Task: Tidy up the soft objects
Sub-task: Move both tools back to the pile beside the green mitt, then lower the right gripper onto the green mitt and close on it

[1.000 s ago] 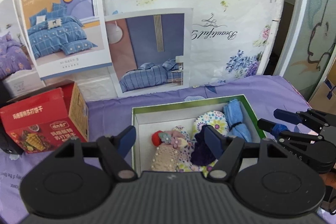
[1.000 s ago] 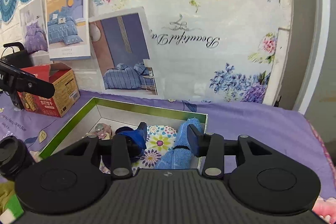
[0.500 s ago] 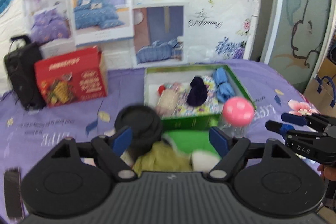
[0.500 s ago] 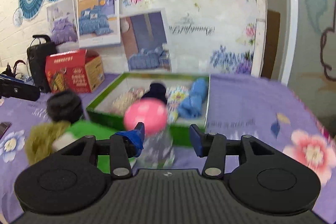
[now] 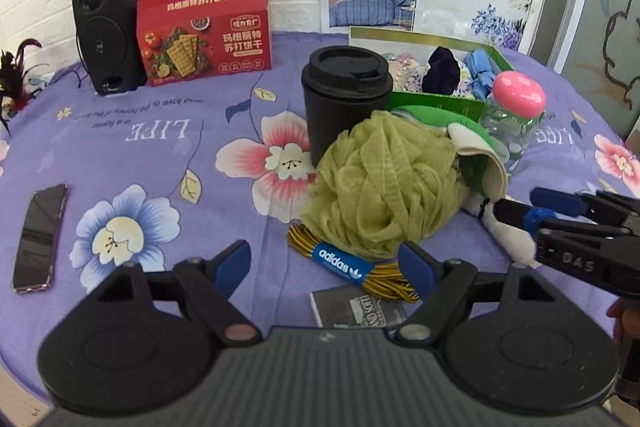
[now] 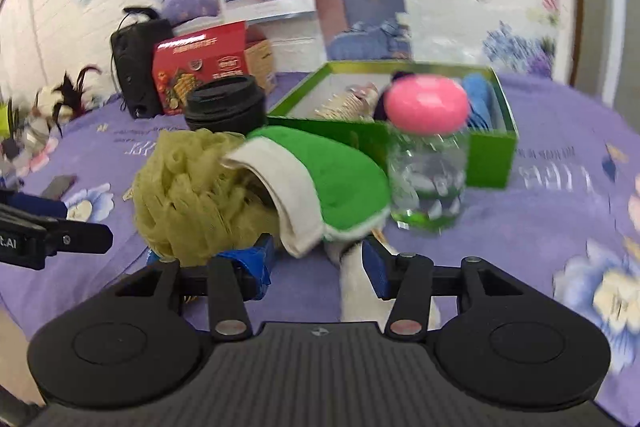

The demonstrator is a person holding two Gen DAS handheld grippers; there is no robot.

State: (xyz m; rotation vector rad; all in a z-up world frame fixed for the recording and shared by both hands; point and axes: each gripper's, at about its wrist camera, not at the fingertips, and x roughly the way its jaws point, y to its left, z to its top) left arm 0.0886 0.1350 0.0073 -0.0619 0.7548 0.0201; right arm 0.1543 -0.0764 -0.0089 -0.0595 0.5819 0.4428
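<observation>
- We hold the left gripper (image 5: 326, 263) with its jaws apart and nothing between them, low over the purple cloth (image 5: 160, 131), just in front of the laces (image 5: 352, 269).
- We see the right gripper (image 6: 318, 261) also apart and empty; the white end of the green plush (image 6: 340, 179) lies just beside its right finger (image 6: 376, 267), not pinched.
- The loofah (image 5: 380, 183) sits on the cloth, touching the plush and the laces, with the black cup (image 5: 346, 99) right behind it.
- The green box (image 6: 490, 155) stands behind them; inside we see a blue cloth (image 5: 482, 73), a dark bundle (image 5: 442, 75) and a flowered piece.
- A jar (image 6: 428, 167) with a pink lid stands just in front of the box, touching the plush.
- Far left lie a phone (image 5: 38, 239), a speaker (image 5: 108, 35) and a red carton (image 5: 204, 35).
</observation>
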